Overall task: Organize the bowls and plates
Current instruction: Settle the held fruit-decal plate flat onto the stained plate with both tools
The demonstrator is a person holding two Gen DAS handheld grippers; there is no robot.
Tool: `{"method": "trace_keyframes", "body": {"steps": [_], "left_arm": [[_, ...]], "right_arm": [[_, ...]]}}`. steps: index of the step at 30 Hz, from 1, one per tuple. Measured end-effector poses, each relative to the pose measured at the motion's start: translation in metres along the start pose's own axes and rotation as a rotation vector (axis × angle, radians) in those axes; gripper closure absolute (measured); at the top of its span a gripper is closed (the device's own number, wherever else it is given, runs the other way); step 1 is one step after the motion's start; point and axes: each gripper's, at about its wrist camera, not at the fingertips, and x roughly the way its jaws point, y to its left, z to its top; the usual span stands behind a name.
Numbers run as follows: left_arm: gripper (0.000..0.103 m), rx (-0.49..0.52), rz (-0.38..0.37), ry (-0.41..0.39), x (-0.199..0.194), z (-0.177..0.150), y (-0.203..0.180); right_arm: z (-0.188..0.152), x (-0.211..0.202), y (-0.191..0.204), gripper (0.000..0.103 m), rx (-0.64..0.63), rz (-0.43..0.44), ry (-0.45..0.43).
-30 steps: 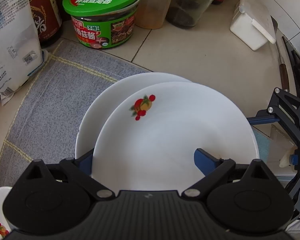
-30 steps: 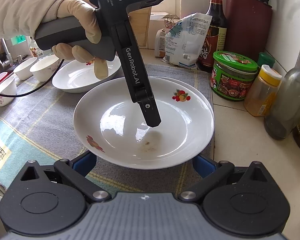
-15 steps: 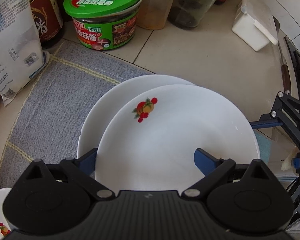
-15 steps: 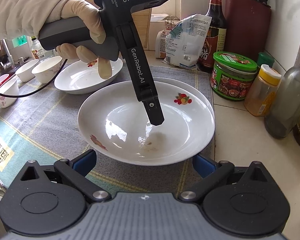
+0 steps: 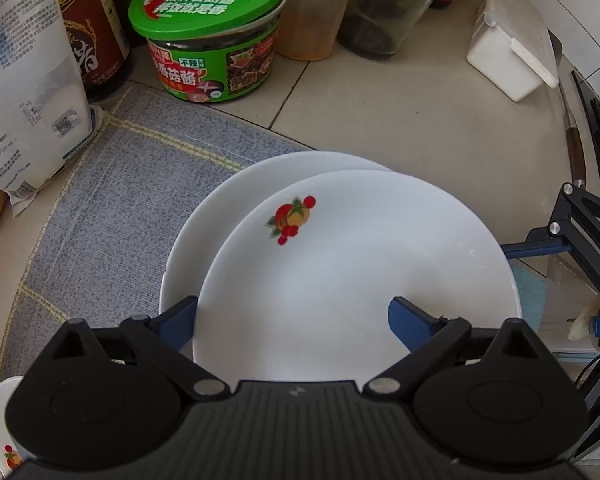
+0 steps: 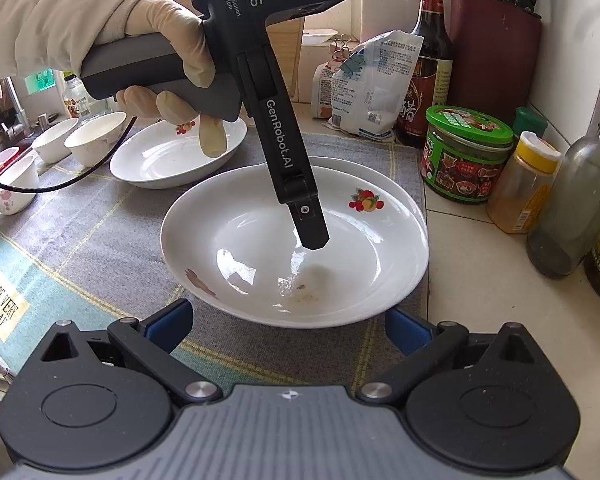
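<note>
**Wide jaws on both sides, one pair astride a rim**

Left wrist view: your left gripper [image 5: 294, 312] stands wide open. The plate with the fruit print [image 5: 360, 272] lies between the jaws. Its near rim covers the left finger, while the right finger sits over the plate's well. A second plate [image 5: 204, 248] shows past the left jaw, under the first; you cannot tell whether the two touch. Both are over the grey woven mat [image 5: 112, 208]. Ahead of the jaws stands a row of things, all well apart from the plates: a green-lidded jar [image 5: 212, 40], a yellow-capped spice jar [image 5: 316, 12] and a glass bottle [image 5: 384, 8]. Ahead and to the left are a white bag [image 5: 24, 92] and a dark sauce bottle [image 5: 96, 40]. Ahead and to the right is a white lidded box [image 5: 508, 52]. Just off the right jaw, the right gripper [image 5: 540, 246] comes close to the plate's rim.

Right wrist view: the right jaws are also spread wide, with nothing between them. The fruit-print plate sits just ahead of the fingertips [image 6: 172, 320], with a brown smear in its well. Your gloved hand [image 6: 168, 48] brings the left tool down from ahead-left, and its one visible finger [image 6: 310, 228] dips into the plate, blocking the middle. Beyond it lies a third plate [image 6: 160, 160]. Small bowls [image 6: 96, 136] stand farther ahead-left. A black cable [image 6: 60, 184] trails across the mat there.
</note>
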Motion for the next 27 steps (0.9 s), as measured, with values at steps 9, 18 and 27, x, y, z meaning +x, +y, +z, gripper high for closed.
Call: {"method": "trace_keyframes", "body": {"steps": [9,18,27], "left_arm": [[0.005,0.007,0.020,-0.007,-0.005,-0.001,-0.002],[0.005,0.003,0.042,-0.020,-0.013,-0.004,-0.002],[0.005,-0.011,0.070,-0.027,-0.020,-0.012,-0.002]], "right_arm": [[-0.001,0.001,0.002,0.000,-0.011,-0.006,0.008],[-0.002,0.001,0.005,0.000,-0.023,-0.006,0.009],[-0.003,-0.004,0.010,0.000,-0.036,-0.012,-0.004]]}}
